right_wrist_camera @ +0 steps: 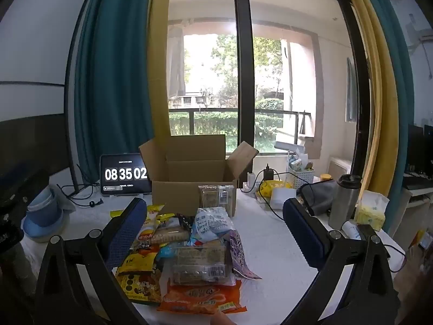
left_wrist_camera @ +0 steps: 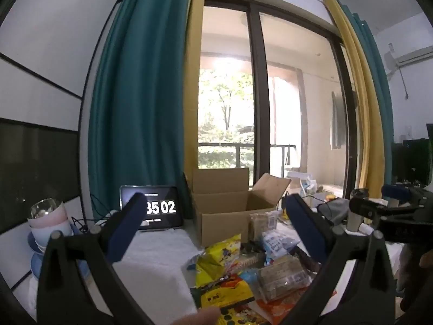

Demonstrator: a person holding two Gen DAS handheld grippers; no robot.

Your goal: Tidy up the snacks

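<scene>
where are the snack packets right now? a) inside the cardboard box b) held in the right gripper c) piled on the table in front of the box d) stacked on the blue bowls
c: the snack packets lie heaped on the white table in front of the open cardboard box, and neither gripper holds any.

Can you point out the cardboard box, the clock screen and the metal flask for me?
cardboard box point(right_wrist_camera: 177, 196): right wrist view, front wall.
clock screen point(right_wrist_camera: 125, 174): right wrist view, on its digits.
metal flask point(right_wrist_camera: 343, 203): right wrist view, steel body.
</scene>
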